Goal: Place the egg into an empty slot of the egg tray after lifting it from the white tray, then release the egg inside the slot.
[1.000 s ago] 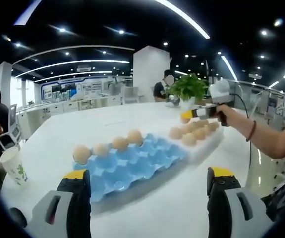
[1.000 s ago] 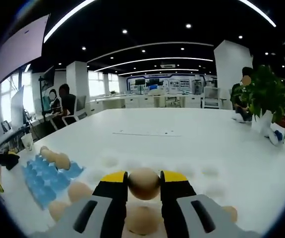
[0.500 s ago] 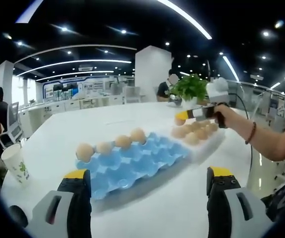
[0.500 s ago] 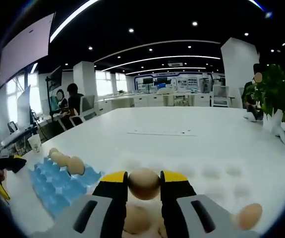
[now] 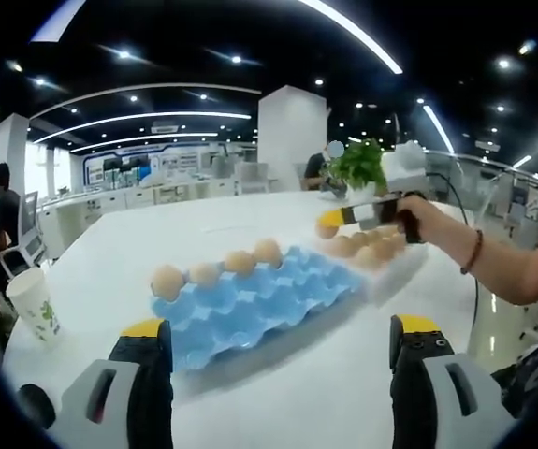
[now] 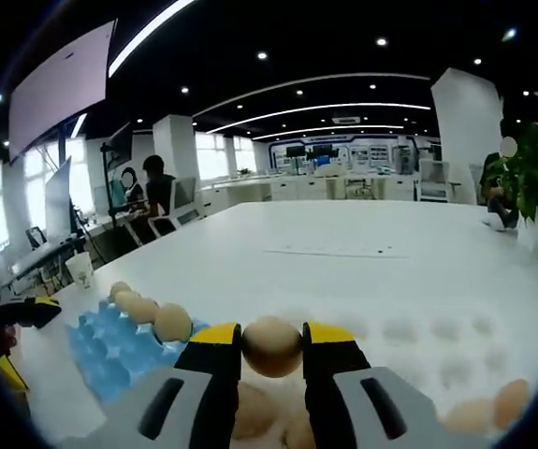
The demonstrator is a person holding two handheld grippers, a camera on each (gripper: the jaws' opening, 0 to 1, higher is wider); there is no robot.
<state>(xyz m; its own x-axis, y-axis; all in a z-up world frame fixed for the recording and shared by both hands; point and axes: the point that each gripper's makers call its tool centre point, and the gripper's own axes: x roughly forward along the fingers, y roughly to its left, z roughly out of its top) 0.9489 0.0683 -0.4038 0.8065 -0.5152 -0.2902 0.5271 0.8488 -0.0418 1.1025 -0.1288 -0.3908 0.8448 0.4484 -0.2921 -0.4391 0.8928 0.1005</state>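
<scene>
White table (image 6: 362, 271), right claw (image 6: 271, 348) gripping egg (image 6: 271, 345), long axis crosswise.

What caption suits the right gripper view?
Right gripper holds an egg above the white tray, blue egg tray nearby.

Open-plan office: desks (image 6: 278, 190), seated person (image 6: 161, 192) (strip-lit ceiling (image 5: 147, 117)).

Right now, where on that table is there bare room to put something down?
The table is bare between the paper cup and the blue egg tray, and beyond the eggs lining its far edge. The blue tray's near slots are empty. It is crowded where the white tray adjoins it.
</scene>
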